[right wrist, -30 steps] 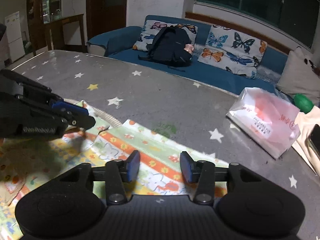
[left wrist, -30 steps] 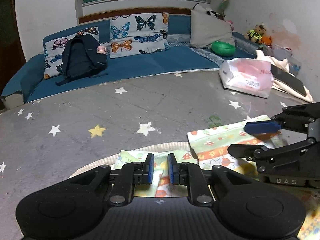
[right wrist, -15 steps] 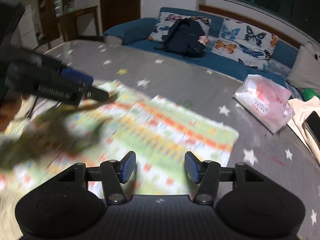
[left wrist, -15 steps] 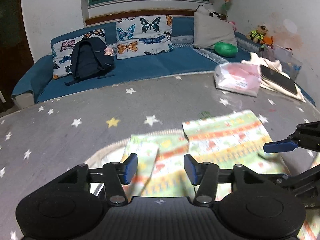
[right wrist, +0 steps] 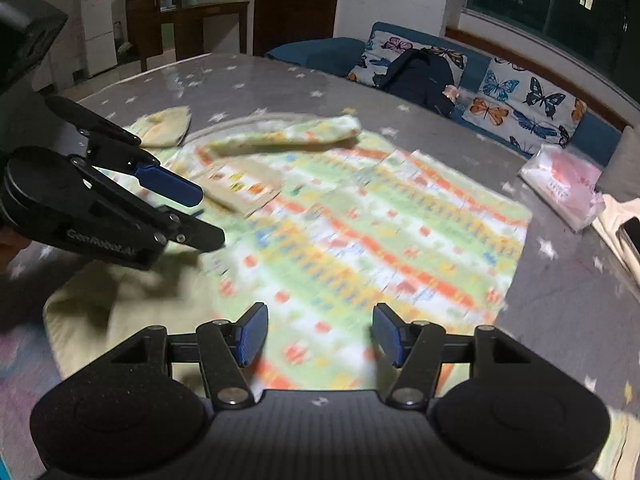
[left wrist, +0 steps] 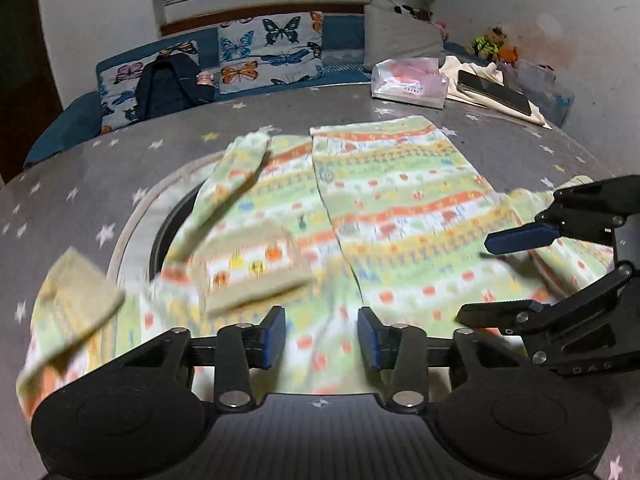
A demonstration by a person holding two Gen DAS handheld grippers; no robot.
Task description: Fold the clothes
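A small garment [left wrist: 400,200] striped in green, orange and yellow lies spread flat on the grey star-printed table [left wrist: 500,136]. One sleeve [left wrist: 236,176] lies folded across its left part, and a beige-edged piece [left wrist: 256,272] rests below that. My left gripper [left wrist: 322,336] hangs open above the garment's near edge, with nothing between its fingers. My right gripper [left wrist: 490,276] is open too, over the garment's right side. In the right wrist view the garment [right wrist: 400,240] fills the middle, the right gripper [right wrist: 320,334] is open above it, and the left gripper [right wrist: 200,216] is at the left.
A pink tissue pack [left wrist: 408,84] and a phone [left wrist: 492,94] on a cream cloth sit at the table's far right. A round inset ring [left wrist: 132,216] shows under the garment's left side. Behind the table is a blue sofa with butterfly cushions and a dark backpack [left wrist: 164,88].
My left gripper, closed on the garment's edge a second ago, has opened and let go. Both grippers have pulled back and up, so the whole garment shows now.
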